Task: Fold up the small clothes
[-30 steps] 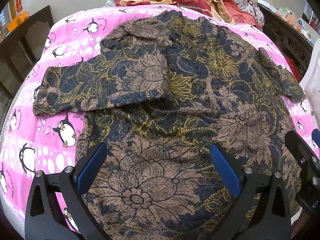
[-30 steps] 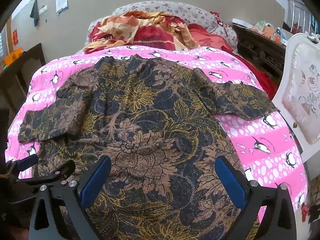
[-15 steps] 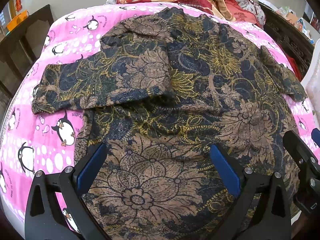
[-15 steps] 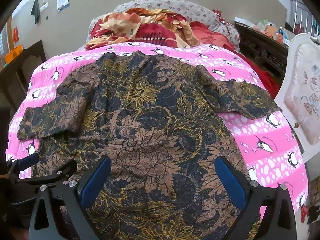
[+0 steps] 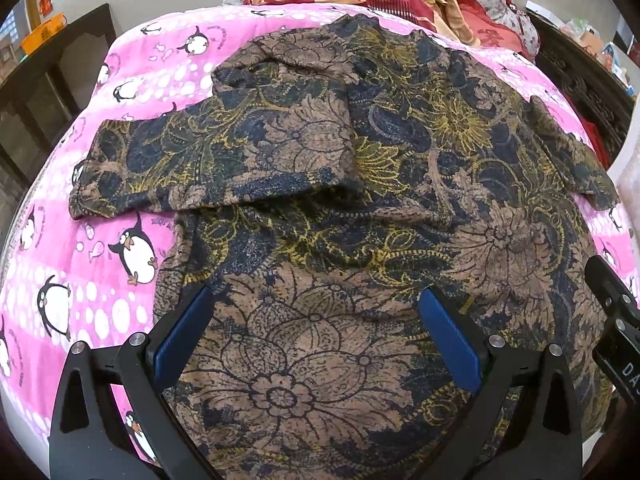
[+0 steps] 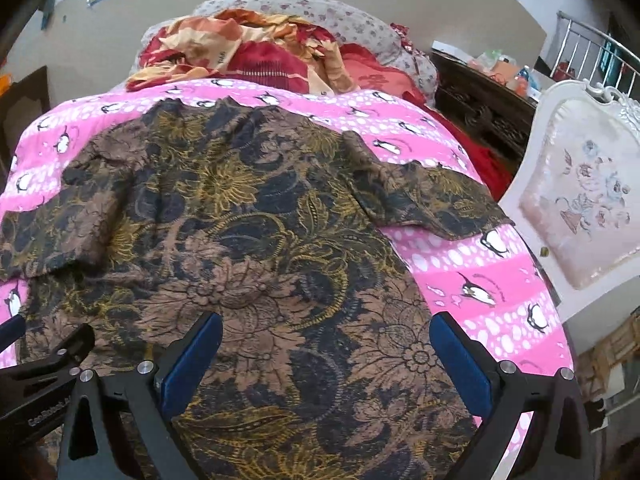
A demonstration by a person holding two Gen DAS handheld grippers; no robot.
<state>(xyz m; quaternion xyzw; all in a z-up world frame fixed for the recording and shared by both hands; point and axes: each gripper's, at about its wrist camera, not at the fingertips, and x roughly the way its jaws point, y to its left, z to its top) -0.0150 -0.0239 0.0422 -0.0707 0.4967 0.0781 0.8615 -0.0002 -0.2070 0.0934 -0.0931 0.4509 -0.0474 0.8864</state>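
A brown, navy and yellow floral shirt (image 5: 360,208) lies spread flat on a pink penguin-print blanket (image 5: 120,264); it also shows in the right wrist view (image 6: 248,248). Its left sleeve (image 5: 192,168) and right sleeve (image 6: 432,200) stick out sideways. My left gripper (image 5: 316,332) is open and empty over the shirt's lower left part. My right gripper (image 6: 324,352) is open and empty over the lower right part. The right gripper's finger (image 5: 612,300) shows at the left wrist view's right edge, and the left gripper (image 6: 44,364) shows at the right wrist view's left edge.
A pile of red and orange bedding (image 6: 248,52) lies at the far end of the bed. A white padded chair (image 6: 580,208) stands close on the right. A dark carved cabinet (image 6: 480,108) is behind it. Dark furniture (image 5: 52,80) stands to the left.
Both grippers have shifted a little forward over the shirt, and the right wrist view has tilted. Both stay open. The shirt has not moved.
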